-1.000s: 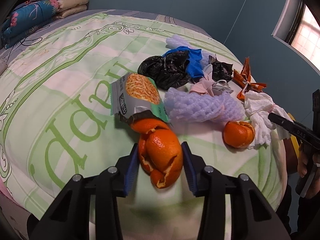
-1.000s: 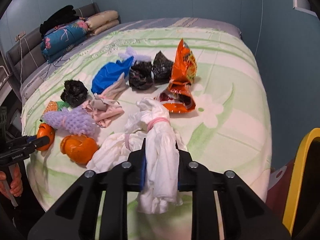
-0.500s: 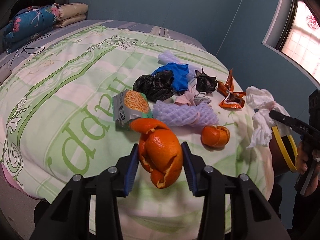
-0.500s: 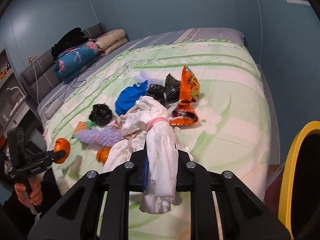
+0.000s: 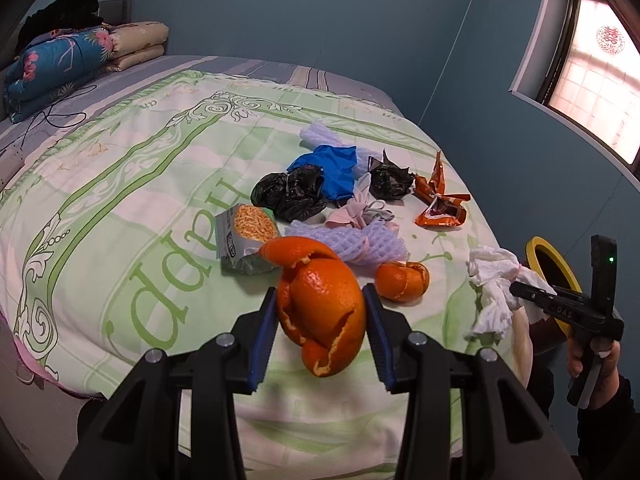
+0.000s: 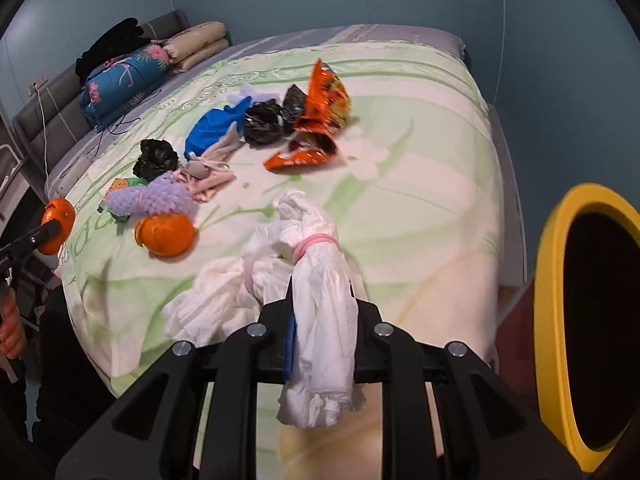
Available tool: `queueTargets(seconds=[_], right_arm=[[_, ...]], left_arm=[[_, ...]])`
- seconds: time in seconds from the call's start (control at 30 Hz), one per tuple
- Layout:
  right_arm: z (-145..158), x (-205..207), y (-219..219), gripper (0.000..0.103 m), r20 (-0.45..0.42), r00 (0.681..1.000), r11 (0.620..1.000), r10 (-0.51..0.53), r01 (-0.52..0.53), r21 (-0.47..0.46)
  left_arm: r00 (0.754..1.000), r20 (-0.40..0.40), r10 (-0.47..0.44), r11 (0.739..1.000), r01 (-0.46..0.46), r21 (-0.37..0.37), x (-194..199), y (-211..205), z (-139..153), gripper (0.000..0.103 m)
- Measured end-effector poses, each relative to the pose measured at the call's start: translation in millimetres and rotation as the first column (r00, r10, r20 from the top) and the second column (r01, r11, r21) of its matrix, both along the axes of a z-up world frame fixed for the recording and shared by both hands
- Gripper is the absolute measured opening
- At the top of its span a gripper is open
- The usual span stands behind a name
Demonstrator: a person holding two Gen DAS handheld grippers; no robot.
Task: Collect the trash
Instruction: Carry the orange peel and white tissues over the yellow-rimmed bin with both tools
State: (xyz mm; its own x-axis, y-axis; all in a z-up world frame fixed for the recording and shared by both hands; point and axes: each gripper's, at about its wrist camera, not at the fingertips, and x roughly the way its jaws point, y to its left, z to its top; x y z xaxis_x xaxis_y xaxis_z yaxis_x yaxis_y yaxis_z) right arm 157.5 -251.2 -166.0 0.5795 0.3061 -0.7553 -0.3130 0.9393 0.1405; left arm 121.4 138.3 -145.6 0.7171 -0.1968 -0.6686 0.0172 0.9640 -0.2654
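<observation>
My left gripper (image 5: 322, 320) is shut on a curled orange peel (image 5: 322, 304) and holds it above the bed's near edge. My right gripper (image 6: 322, 320) is shut on a white crumpled tissue bundle (image 6: 316, 280) with a pink band, lifted off the bed. That bundle also shows at the right of the left wrist view (image 5: 494, 288). A yellow-rimmed trash bin (image 6: 560, 308) stands just right of the right gripper, beside the bed. The held peel shows at the far left of the right wrist view (image 6: 58, 220).
On the green bedspread (image 5: 120, 184) lie a second orange peel (image 5: 402, 280), purple foam net (image 5: 348, 240), noodle packet (image 5: 244, 232), black bags (image 5: 292, 192), blue cloth (image 5: 336, 168), and an orange snack wrapper (image 6: 320, 120). Folded quilts (image 5: 80, 56) sit at the headboard.
Both grippers have lifted and pulled back from the bed with their loads. The tissue bundle has moved right, toward the yellow bin, which now fills more of the right wrist view.
</observation>
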Motion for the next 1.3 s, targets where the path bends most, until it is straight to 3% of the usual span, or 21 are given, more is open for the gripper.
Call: queueTargets(seconds=[0.37, 0.57, 0.87, 1.07, 1.3], right_arm=[[7, -11, -27, 0.020, 0.028, 0.999, 0.999, -0.046, 0.046, 0.011], [13, -16, -31, 0.016, 0.063, 0.996, 0.998, -0.064, 0.064, 0.001], [62, -36, -53, 0.016, 0.181, 0.979, 0.995, -0.095, 0.088, 0.043], [94, -52, -78, 0.016, 0.255, 0.954, 0.988, -0.155, 0.144, 0.062], [123, -74, -118, 0.016, 0.333, 0.902, 0.961, -0.274, 0.265, 0.072]], left_arm=[[1.000, 0.004, -0.029, 0.999, 0.029, 0.021, 0, -15, 6, 0.040], [0.999, 0.015, -0.045, 0.999, 0.044, 0.028, -1, -23, 13, 0.040], [0.988, 0.060, -0.141, 0.989, 0.138, 0.048, 10, -62, 36, 0.040], [0.963, 0.104, -0.249, 0.968, 0.245, 0.047, 28, -108, 54, 0.040], [0.911, 0.163, -0.378, 0.925, 0.379, 0.029, 51, -172, 78, 0.040]])
